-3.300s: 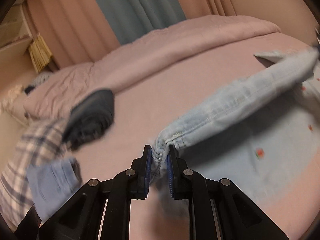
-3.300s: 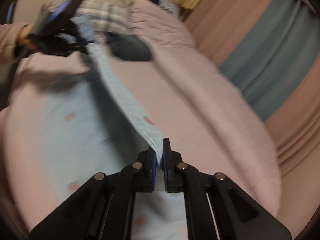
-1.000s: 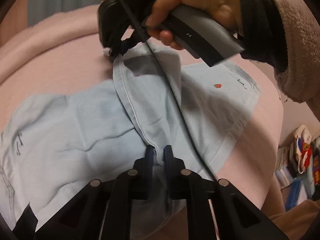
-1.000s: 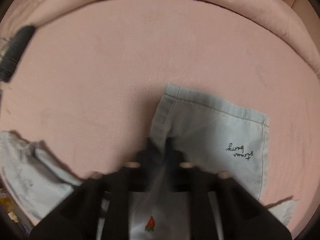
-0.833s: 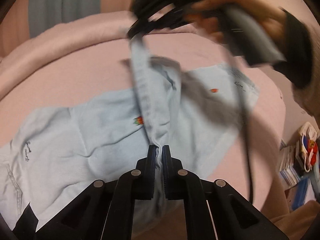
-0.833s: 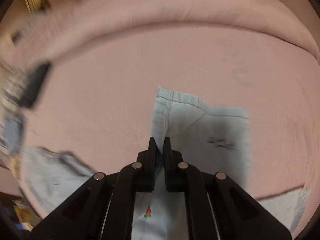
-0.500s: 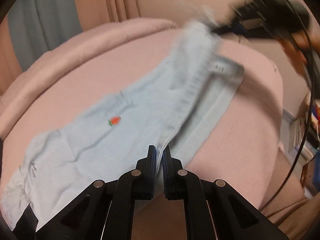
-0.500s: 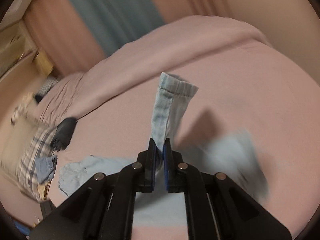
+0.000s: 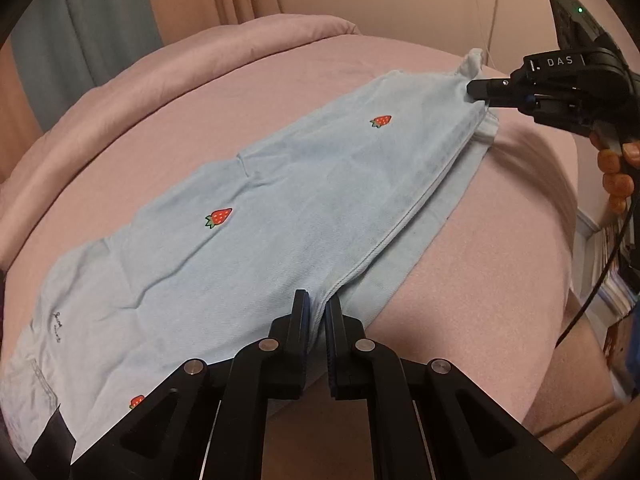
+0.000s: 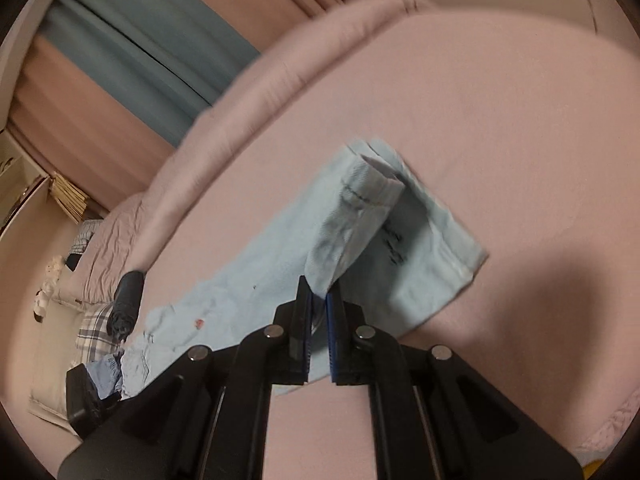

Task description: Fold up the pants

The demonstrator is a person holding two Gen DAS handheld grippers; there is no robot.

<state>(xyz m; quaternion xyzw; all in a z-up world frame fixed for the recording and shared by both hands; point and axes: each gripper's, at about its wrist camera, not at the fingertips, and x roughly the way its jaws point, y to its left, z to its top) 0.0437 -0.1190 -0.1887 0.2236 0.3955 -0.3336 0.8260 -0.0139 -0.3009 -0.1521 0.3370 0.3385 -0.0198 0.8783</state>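
Light blue pants (image 9: pixel 256 216) with red strawberry marks lie lengthwise on the pink bed (image 9: pixel 280 80), one leg laid over the other. My left gripper (image 9: pixel 316 312) is shut on the pants' near edge at the crotch seam. My right gripper (image 10: pixel 318 300) is shut on the hem of the upper leg (image 10: pixel 360 208), held slightly above the lower leg. It also shows in the left wrist view (image 9: pixel 480 90) at the far right, pinching the hem end. The waistband (image 9: pixel 24 384) lies at the lower left.
A rolled pink duvet (image 9: pixel 224 52) runs along the bed's far side. A dark rolled garment (image 10: pixel 128 296) and plaid clothes (image 10: pixel 96 328) lie at the bed's far end. The bed edge drops off to the right (image 9: pixel 560 320), with books (image 9: pixel 616 280) beyond.
Both grippers carried the upper leg across and spread it out over the lower leg. The right gripper swung away from the left, and the pants now lie stretched flat.
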